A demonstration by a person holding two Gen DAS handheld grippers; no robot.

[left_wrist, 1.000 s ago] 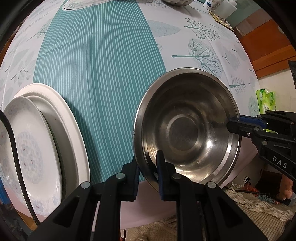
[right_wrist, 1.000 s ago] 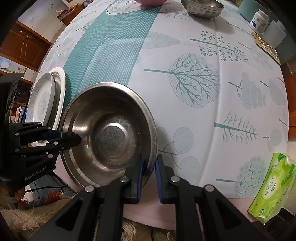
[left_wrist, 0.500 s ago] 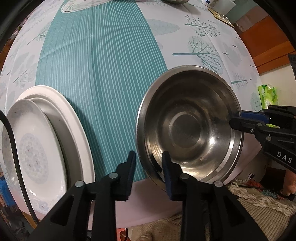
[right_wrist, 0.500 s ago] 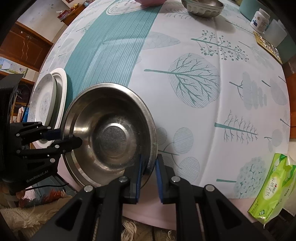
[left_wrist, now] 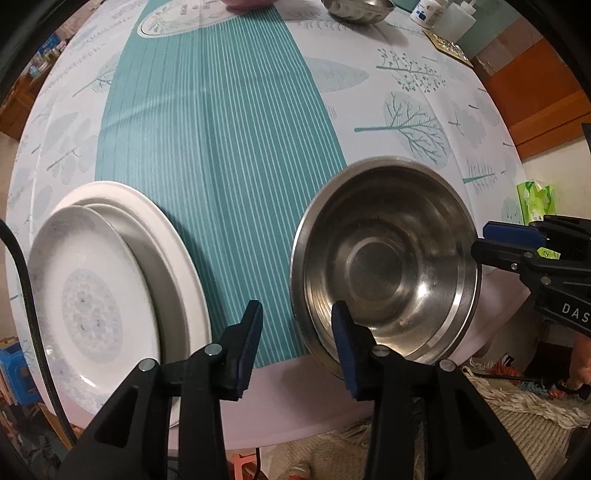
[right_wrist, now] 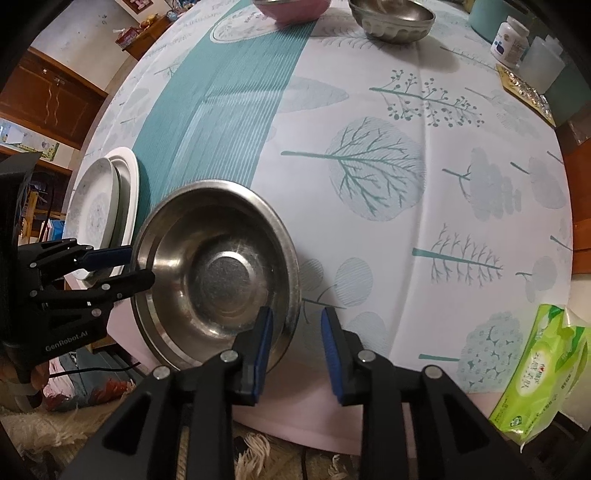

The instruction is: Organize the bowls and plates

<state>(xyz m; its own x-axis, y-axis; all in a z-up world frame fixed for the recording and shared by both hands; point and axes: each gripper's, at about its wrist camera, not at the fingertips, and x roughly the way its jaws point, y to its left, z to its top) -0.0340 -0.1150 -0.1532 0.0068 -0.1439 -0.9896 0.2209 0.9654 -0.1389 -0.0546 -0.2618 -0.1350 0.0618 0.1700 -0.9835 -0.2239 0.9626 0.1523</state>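
Observation:
A wide steel bowl (left_wrist: 384,266) (right_wrist: 218,273) sits at the near edge of the table (left_wrist: 221,147). Its rim looks doubled, as if it is nested in another bowl. My left gripper (left_wrist: 297,347) straddles the bowl's left rim, one finger inside and one outside. Its jaws are opening and the pads are off the metal. My right gripper (right_wrist: 297,343) straddles the opposite rim the same way, jaws opening, pads clear of it. Each gripper shows in the other's view, the right gripper (left_wrist: 480,242) and the left gripper (right_wrist: 140,264). Two stacked white plates (left_wrist: 110,280) (right_wrist: 107,206) lie left of the bowl.
At the far side stand a small fluted steel bowl (right_wrist: 391,18), a pink bowl (right_wrist: 291,9) and white bottles (right_wrist: 509,37). A green tissue pack (right_wrist: 543,369) lies at the near right corner. The table edge and a rug are right below both grippers.
Both grippers were shut on the bowl's rim; their jaws have spread and let it go. The bowl now rests on the table.

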